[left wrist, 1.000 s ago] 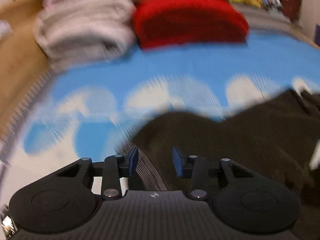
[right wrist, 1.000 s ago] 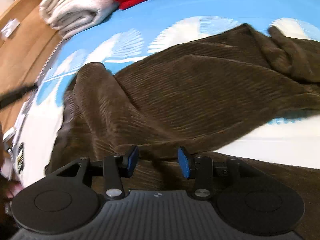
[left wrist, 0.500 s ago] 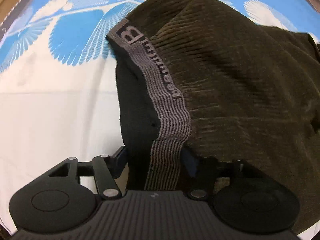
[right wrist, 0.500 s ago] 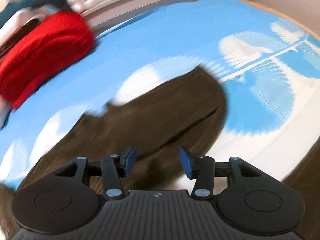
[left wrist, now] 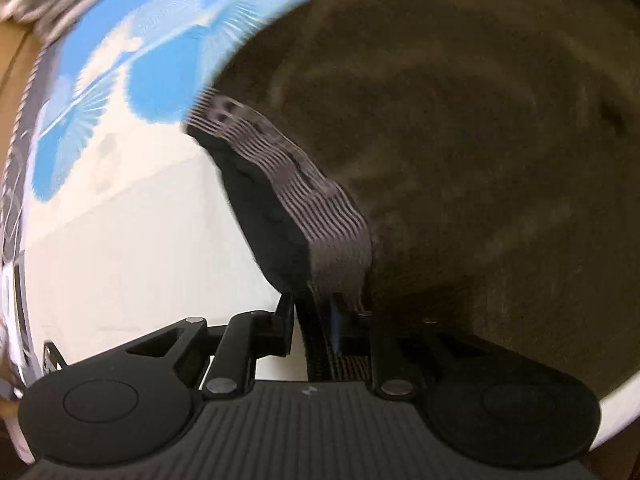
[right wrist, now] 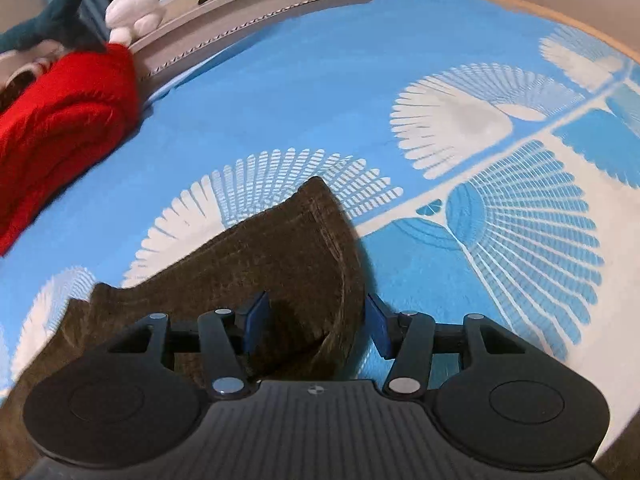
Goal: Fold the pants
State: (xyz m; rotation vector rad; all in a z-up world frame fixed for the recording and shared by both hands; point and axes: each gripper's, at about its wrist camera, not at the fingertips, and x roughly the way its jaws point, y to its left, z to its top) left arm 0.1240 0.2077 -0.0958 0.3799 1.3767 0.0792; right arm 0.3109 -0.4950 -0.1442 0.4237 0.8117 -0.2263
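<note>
Brown pants (left wrist: 460,140) spread on a blue-and-white bed cover (right wrist: 320,80).
Left hand-held gripper (left wrist: 314,312) closing on the striped waistband (left wrist: 320,232); right hand-held gripper (right wrist: 316,320) opening, pant-leg hem (right wrist: 304,248) loose between jaws.

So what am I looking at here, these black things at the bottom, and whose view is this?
There is no robot. A person holds a two-finger gripper in each hand, and a camera on each looks out along its fingers, so each picture is one hand's view. The left gripper is closing on the grey striped waistband of brown pants, which sits between its fingers. The right gripper is opening, with a pant leg end between its blue pads, not pinched. All lies on a blue-and-white bedspread. A red folded garment sits farther back.
</note>
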